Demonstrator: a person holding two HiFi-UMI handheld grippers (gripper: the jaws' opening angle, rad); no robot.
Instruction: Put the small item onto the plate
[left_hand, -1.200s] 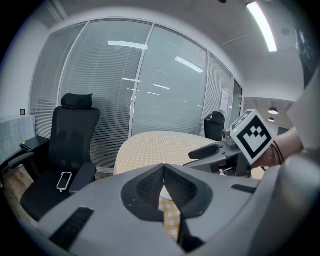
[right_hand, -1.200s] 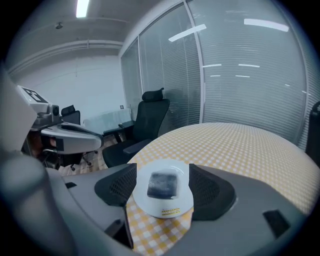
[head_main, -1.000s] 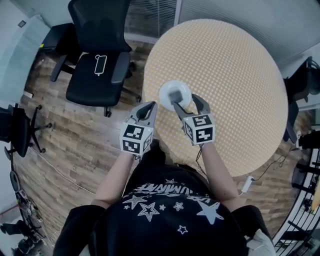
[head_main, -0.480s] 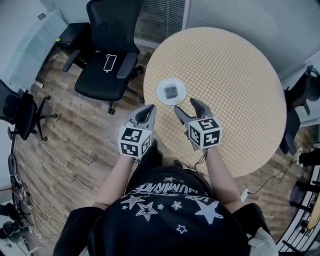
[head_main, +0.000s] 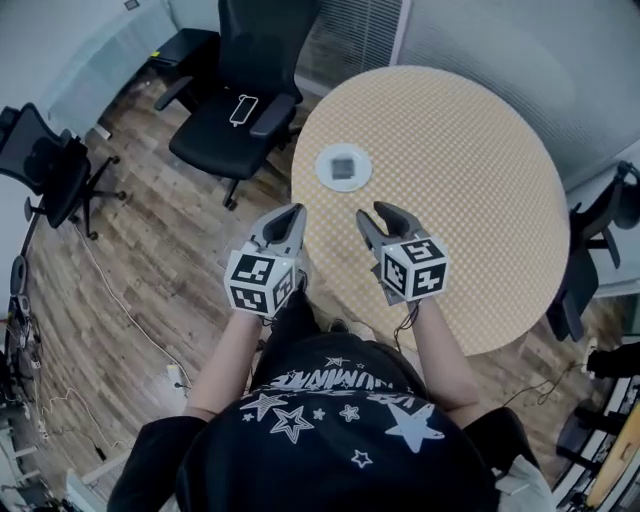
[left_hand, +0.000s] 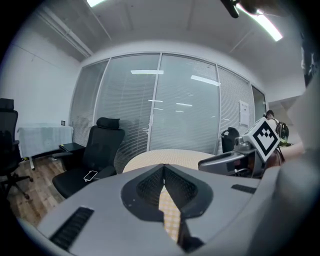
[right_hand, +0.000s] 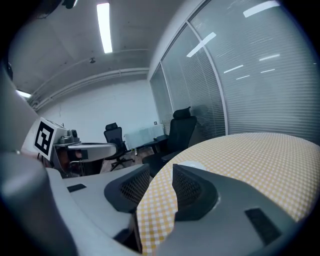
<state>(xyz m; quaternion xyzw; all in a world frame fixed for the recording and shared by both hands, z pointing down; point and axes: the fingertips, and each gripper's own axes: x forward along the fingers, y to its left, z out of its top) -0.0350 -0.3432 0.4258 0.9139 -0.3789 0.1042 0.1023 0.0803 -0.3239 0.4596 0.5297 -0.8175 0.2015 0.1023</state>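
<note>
A small grey item (head_main: 343, 168) lies in the middle of a white plate (head_main: 328, 178) on the round yellow-checked table (head_main: 450, 160), near its left edge. Both grippers hover short of the plate, over the table's near edge. My left gripper (head_main: 290, 216) is shut, its jaws meeting at the tip (left_hand: 164, 168) with nothing in them. My right gripper (head_main: 374, 220) is open; its jaws have just been closing and stand part-way apart (right_hand: 161, 172) with nothing between them. In the right gripper view the plate (right_hand: 191, 164) shows just beyond the jaws.
A black office chair (head_main: 250, 60) with a phone (head_main: 243, 108) on its seat stands left of the table. Another chair (head_main: 50, 160) is at far left, a third (head_main: 590, 255) at the right. Cables run over the wooden floor (head_main: 130, 300). Glass walls with blinds (left_hand: 185, 110) stand behind the table.
Both grippers have drawn back from the plate toward the person and risen. The right jaws have narrowed. The grey item stays on the plate.
</note>
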